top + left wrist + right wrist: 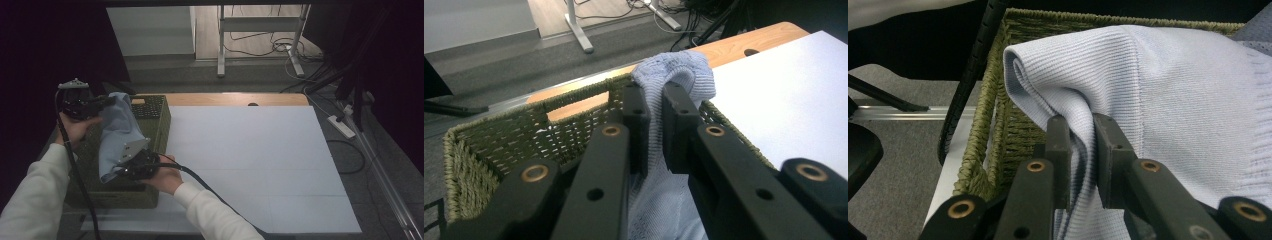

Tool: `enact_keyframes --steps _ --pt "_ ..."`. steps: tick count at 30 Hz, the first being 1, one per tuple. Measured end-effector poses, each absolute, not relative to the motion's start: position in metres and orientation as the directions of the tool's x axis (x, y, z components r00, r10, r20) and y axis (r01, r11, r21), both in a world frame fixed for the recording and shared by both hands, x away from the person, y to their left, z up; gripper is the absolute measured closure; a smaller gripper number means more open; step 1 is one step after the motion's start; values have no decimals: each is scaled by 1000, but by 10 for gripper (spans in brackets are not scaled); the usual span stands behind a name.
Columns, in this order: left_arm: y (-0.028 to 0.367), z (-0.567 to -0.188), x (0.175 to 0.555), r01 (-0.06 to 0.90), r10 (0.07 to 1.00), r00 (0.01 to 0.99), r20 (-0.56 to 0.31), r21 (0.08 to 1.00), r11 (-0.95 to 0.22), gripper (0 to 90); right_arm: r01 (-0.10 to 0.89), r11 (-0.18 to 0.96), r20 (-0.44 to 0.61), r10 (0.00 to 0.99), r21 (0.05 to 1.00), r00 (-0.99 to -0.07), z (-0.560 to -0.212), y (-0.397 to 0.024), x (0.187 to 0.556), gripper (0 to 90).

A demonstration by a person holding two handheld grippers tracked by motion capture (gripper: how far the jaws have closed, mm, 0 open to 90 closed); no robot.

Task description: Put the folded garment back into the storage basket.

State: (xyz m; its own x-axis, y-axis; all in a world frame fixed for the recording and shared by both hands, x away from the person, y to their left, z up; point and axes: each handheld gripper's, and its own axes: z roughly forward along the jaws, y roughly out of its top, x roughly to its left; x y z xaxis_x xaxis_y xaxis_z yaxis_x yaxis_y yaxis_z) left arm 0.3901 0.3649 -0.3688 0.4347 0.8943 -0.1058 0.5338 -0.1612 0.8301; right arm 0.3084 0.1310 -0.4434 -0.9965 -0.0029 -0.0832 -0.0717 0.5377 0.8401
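Observation:
A pale blue knitted garment (pixel 117 132) hangs over a green woven basket (pixel 156 122) at the table's left edge. My left gripper (pixel 102 102) is shut on the garment's far end; in the left gripper view its jaws pinch a fold of the knit (pixel 674 75) at the gripper's tips (pixel 655 107). My right gripper (pixel 131 161) is shut on the near end, and the right gripper view has the ribbed cloth (pixel 1148 85) squeezed between the jaws at the tips (pixel 1081 131). The garment is stretched between both grippers above the basket.
The white table top (pixel 250 165) spreads to the right of the basket, with a wooden strip (pixel 235 99) along its far edge. Behind the table are desk legs (pixel 220 45), cables and a power strip (pixel 341 126) on the floor. A black cable (pixel 965 80) crosses beside the basket.

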Motion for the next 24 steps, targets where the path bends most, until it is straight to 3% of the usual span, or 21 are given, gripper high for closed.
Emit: enact_keyframes --steps 24 --pt "360 -392 410 589 894 439 -93 781 -207 821 -62 564 -78 5 824 -997 -454 147 313 783"
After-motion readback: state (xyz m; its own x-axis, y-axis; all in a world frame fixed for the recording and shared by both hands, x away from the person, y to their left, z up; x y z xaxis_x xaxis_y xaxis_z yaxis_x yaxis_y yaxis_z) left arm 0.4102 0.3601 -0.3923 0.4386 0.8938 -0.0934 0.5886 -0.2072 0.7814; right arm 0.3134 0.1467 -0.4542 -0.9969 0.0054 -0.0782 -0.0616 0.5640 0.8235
